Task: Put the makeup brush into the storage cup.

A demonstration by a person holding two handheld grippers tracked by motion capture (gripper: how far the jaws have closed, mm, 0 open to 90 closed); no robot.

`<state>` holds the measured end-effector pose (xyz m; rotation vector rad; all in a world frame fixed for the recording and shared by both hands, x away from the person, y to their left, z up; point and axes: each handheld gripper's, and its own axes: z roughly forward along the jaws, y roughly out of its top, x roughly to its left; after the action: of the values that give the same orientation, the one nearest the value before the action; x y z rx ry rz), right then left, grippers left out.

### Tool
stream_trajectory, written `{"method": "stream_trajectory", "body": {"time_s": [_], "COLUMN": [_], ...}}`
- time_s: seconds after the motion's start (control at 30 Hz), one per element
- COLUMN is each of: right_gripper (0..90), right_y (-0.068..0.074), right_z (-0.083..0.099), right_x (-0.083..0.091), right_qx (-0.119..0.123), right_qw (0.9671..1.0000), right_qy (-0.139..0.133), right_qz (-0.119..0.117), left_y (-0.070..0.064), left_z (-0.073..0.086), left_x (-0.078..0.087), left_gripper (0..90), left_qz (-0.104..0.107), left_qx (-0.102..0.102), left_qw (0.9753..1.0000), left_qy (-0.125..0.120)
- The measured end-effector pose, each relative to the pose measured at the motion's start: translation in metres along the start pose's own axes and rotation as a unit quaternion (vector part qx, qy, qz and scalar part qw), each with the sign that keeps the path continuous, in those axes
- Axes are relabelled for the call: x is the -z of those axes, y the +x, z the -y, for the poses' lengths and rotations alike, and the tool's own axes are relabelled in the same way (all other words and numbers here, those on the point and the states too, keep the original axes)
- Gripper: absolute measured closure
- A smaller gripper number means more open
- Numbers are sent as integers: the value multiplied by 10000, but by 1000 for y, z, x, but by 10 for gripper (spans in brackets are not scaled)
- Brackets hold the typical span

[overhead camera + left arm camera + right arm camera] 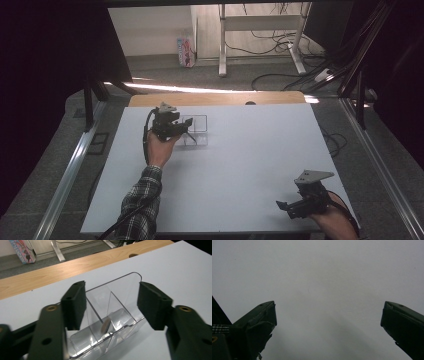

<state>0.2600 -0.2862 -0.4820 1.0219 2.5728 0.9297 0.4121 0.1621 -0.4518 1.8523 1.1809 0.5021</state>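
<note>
1. Left gripper view: the left gripper (110,305) hovers over the clear divided tray (125,285), jaws spread, a coin (105,325) inside on edge.
2. Descend centred, avoiding the divider.
3. Right gripper (291,206), gaping, waits near the table's (250,160) near right corner.

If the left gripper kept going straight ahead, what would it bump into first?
Probably the clear box: the left gripper points right at it, jaws open to either side. A coin lies inside.
</note>
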Motion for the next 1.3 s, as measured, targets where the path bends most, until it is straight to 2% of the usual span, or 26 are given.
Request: {"method": "stream_trajectory", "body": {"time_s": [0.07, 0.1, 0.13, 0.33, 0.47, 0.6, 0.8, 0.93, 1.3], "right_gripper": [3, 3, 3, 2, 2, 2, 2, 2, 2], "right_y": [0, 0, 0, 0, 0, 0, 0, 0, 1], "right_z": [0, 0, 0, 0, 0, -1, -1, -1, -1], "right_x": [0, 0, 0, 0, 0, 0, 0, 0, -1], "right_qx": [-1, -2, -2, -1, 3, 1, 8, 20, 20], "right_qw": [10000, 10000, 10000, 10000, 10000, 10000, 10000, 10000, 10000], "right_qy": [1, 2, 7, 15, 16, 1, 10, 14, 27], "right_qz": [-1, -1, -3, -1, 5, -12, 2, 13, 27], "left_y": [1, 2, 3, 5, 8, 10, 11, 10, 13], "left_z": [0, -1, -1, -1, -1, 1, 5, 7, 9], "left_x": [1, 1, 2, 3, 3, 4, 7, 11, 23], "left_gripper": [315, 315, 259, 114, 24, 3, 0, 0, 0], "left_qz": [-26, -1, 12, 13, 108, 108, 96, 15, 110], "left_qx": [30, 44, 46, 112, 166, 196, 77, -145, -113], "left_qw": [10000, 10000, 10000, 9999, 9996, 9994, 9992, 9990, 9992], "left_qy": [-8, -2, 13, 118, 216, 257, 393, 427, 377]}}
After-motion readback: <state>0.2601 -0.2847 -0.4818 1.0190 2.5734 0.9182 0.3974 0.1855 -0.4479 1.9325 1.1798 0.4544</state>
